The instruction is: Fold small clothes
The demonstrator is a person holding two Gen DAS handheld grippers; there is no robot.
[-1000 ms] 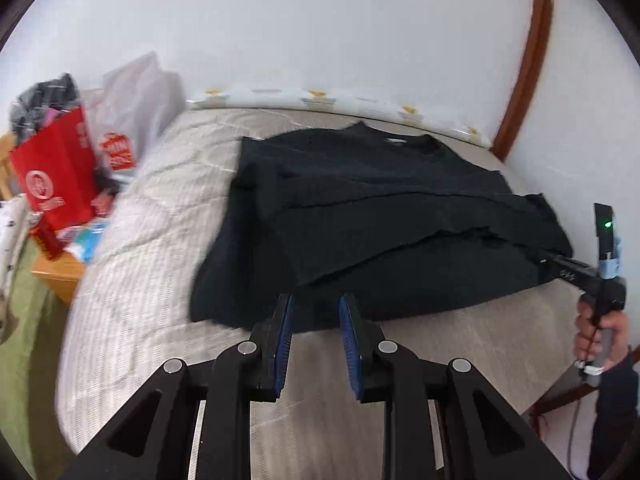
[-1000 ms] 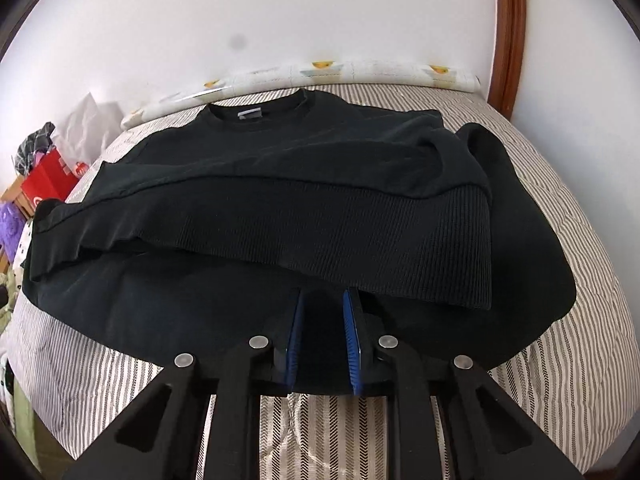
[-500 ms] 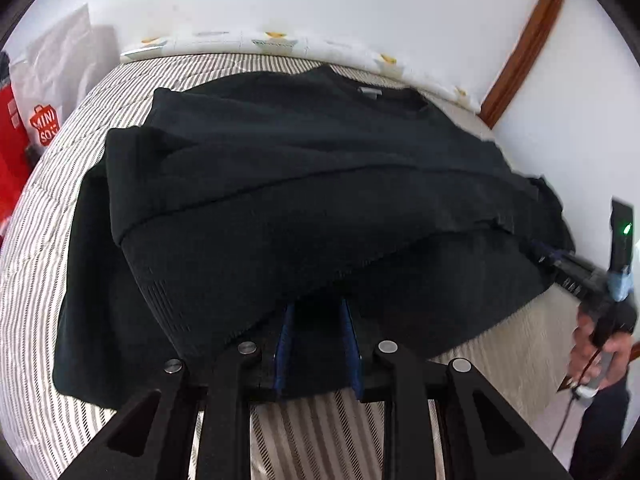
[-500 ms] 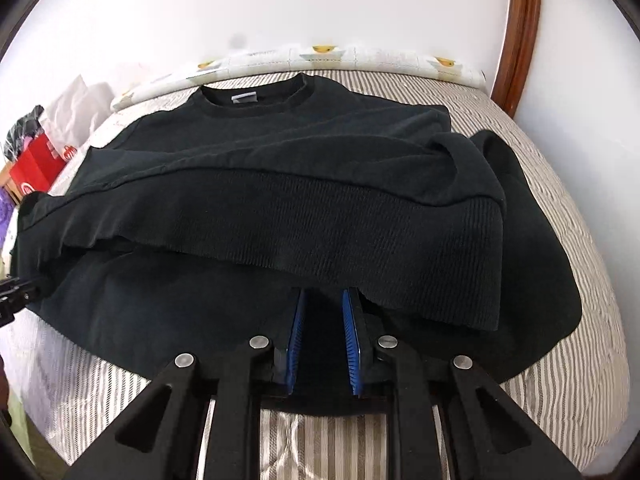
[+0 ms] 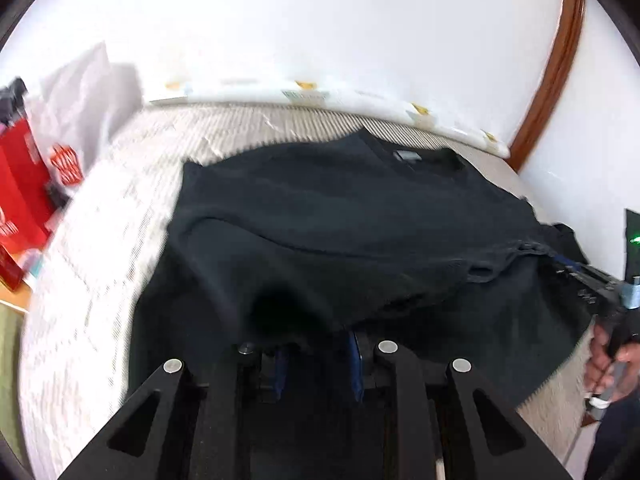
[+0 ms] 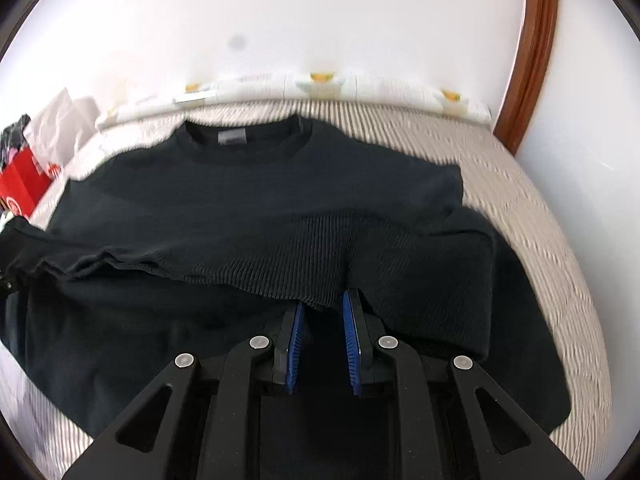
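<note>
A black sweater (image 5: 360, 240) lies on the striped bed, collar toward the wall, its ribbed hem folded up over the body; it also shows in the right wrist view (image 6: 280, 208). My left gripper (image 5: 318, 344) is under the lifted hem, its blue pads apart with cloth draped over the tips; whether it pinches the cloth is hidden. My right gripper (image 6: 322, 308) has its blue pads apart, with the ribbed hem (image 6: 320, 256) resting over the tips. The right gripper also shows at the right edge of the left wrist view (image 5: 560, 260), at the sweater's edge.
The striped bed (image 6: 520, 216) meets a white wall, with a patterned roll (image 6: 320, 86) along the far edge. A red bag (image 5: 20, 184) and white bags (image 5: 80, 100) stand at the left. A wooden door frame (image 6: 532, 52) is at the right.
Both grippers have pushed forward toward the collar, carrying the hem up over the sweater's body. The right pads stand wider apart than before.
</note>
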